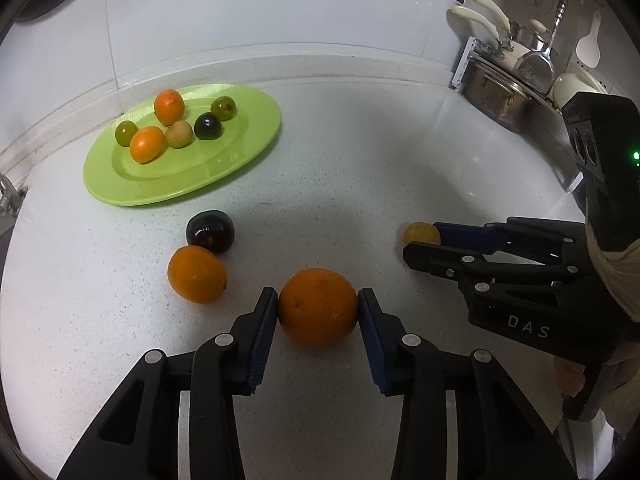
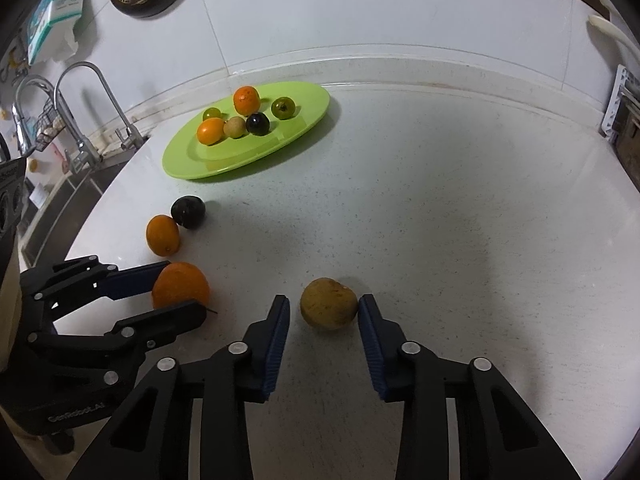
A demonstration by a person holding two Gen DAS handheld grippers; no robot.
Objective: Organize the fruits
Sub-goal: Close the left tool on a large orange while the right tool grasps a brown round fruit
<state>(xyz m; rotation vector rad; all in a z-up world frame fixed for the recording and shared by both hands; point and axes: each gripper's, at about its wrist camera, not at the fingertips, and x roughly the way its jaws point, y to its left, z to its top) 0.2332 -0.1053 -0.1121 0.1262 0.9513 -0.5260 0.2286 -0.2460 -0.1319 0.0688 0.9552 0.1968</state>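
While left tongs (image 1: 318, 308) pinch a dimpled orange (image 1: 317, 306), right tongs (image 2: 324, 312) gape around a dull yellow-brown fruit (image 2: 329, 303).

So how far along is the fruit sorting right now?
Done: six fruits sit on the green plate. In hand: left gripper clamps the large orange; right gripper, open, straddles the yellow-brown fruit. Left: the smaller orange and dark plum.

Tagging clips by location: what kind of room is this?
Most likely a home kitchen: a sink with taps, pots on a rack, and a white counter backed by tiled wall.
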